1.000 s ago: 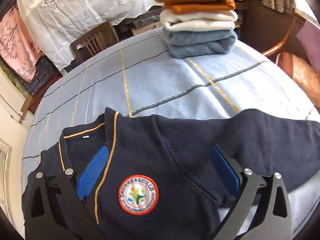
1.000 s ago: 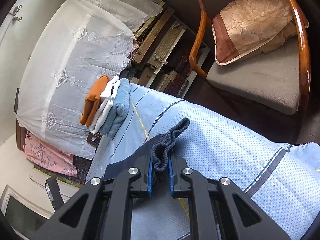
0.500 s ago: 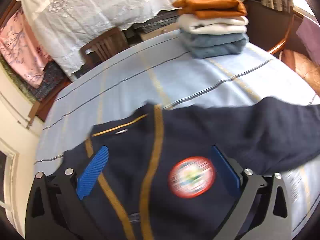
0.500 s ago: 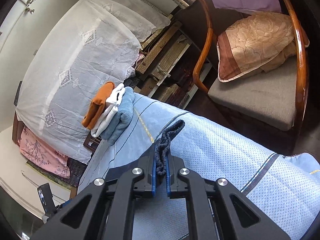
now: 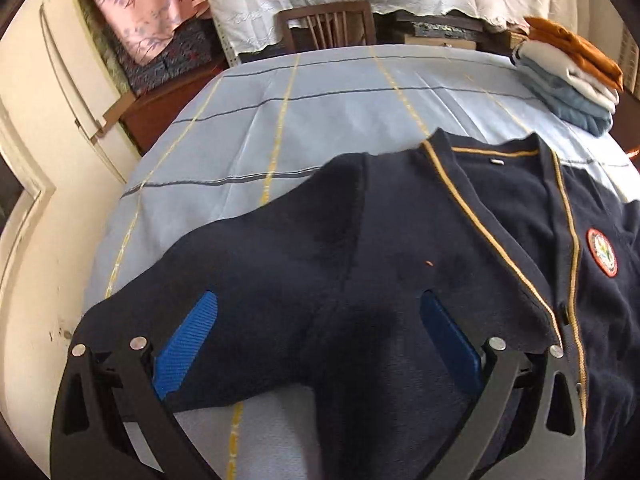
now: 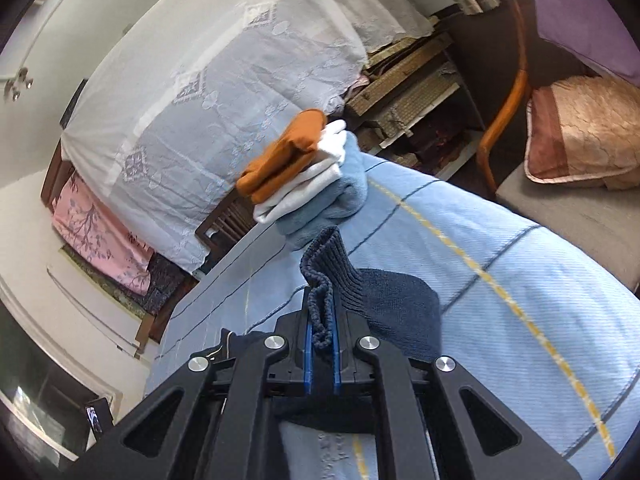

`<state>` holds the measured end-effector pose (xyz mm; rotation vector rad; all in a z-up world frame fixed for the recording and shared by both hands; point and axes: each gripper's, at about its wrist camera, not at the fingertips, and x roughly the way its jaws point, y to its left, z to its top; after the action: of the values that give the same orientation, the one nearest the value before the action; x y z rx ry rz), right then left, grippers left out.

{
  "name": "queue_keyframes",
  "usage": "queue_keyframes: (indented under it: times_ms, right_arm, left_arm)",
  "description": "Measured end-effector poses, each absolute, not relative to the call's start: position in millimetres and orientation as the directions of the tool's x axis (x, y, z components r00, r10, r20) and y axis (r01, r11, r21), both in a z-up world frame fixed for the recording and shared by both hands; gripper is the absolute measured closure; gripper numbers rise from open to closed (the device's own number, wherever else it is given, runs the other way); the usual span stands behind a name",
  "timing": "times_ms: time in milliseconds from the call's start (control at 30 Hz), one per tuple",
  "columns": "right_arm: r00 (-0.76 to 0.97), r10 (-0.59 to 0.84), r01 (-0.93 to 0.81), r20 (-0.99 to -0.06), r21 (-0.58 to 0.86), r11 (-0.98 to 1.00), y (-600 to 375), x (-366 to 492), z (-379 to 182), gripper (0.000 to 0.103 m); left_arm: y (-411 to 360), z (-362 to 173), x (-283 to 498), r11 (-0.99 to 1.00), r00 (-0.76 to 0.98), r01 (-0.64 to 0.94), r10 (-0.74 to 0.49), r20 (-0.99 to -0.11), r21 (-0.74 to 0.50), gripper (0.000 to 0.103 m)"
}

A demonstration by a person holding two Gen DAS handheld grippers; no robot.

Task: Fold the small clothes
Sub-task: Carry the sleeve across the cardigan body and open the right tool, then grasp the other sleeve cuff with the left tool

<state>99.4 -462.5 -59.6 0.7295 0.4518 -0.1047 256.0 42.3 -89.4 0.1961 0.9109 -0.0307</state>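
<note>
- Navy school cardigan [image 5: 400, 264] lay face up across the blue checked tablecloth [image 5: 320, 120], near edge, badge [image 5: 602, 252] showing, spread for folding
- Right gripper [image 6: 320, 344] clamped tight on the ribbed sleeve cuff [image 6: 324, 276], cuff raised off the cloth, probably to carry the sleeve across the body
- Left gripper [image 5: 316, 344] stood wide open, gripping nothing, blue pads [image 5: 188, 344] straddling the other sleeve near the shoulder, seemingly to pin or pick it
- Folded stack [image 6: 304, 176] sat at the far corner, well apart, orange over white over blue
</note>
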Motion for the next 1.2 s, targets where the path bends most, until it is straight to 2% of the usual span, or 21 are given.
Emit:
queue_keyframes:
  times_ms: [67,200,400,700,867,900,967,1000,1033,1133,1200]
  right_arm:
    - [0.891,0.096,0.215,-0.445,0.599,0.771,-437.1,121.1,-49.4,0.095]
    - [0.875,0.155,0.144,-0.459,0.552,0.821,-386.3,153.8,-33.3,0.095]
    - [0.828,0.265,0.011,-0.493,0.488,0.873,-297.4,198.6,-21.9,0.095]
    - [0.692,0.408,-0.152,-0.595,0.433,0.889,-172.8,237.6,-54.3,0.095]
    - [0.622,0.432,-0.192,-0.653,0.408,0.892,-144.1,237.5,-80.1,0.095]
    - [0.596,0.438,-0.205,-0.673,0.4,0.893,-139.1,238.5,-84.6,0.091]
    - [0.56,0.441,-0.228,-0.701,0.381,0.896,-134.1,237.5,-87.7,0.076]
    - [0.549,0.446,-0.237,-0.707,0.38,0.894,-135.2,234.3,-86.1,0.059]
    - [0.551,0.453,-0.243,-0.701,0.385,0.89,-139.9,229.3,-82.5,0.056]
    - [0.596,0.466,-0.271,-0.654,0.382,0.884,-165.5,203.4,-62.3,0.056]
    - [0.675,0.405,-0.229,-0.617,0.346,0.91,-194.3,186.6,-48.5,0.056]
  left_arm:
    - [51.7,-78.4,251.7,0.989,0.642,0.084,0.038,-0.766,0.119,0.004]
    - [51.9,-66.4,242.4,0.989,0.683,0.068,0.047,-0.729,0.128,0.004]
    - [58.5,-64.0,240.7,0.995,0.656,0.07,0.01,-0.755,0.074,0.004]
    - [51.8,-61.6,235.2,0.988,0.686,0.059,0.061,-0.725,0.14,0.004]
    - [49.6,-64.4,238.1,0.988,0.671,0.081,0.042,-0.741,0.13,0.004]
    - [49.1,-64.2,237.9,0.988,0.671,0.089,0.034,-0.741,0.125,0.004]
    - [48.4,-63.9,237.4,0.989,0.67,0.108,0.007,-0.743,0.106,0.004]
    - [48.0,-63.9,237.0,0.988,0.666,0.123,-0.015,-0.746,0.09,0.004]
    - [47.7,-64.2,237.0,0.988,0.661,0.136,-0.034,-0.749,0.076,0.004]
    - [46.0,-64.8,235.2,0.981,0.629,0.194,-0.132,-0.766,-0.01,0.004]
    - [41.7,-64.6,232.5,0.97,0.608,0.237,-0.197,-0.769,-0.061,0.004]
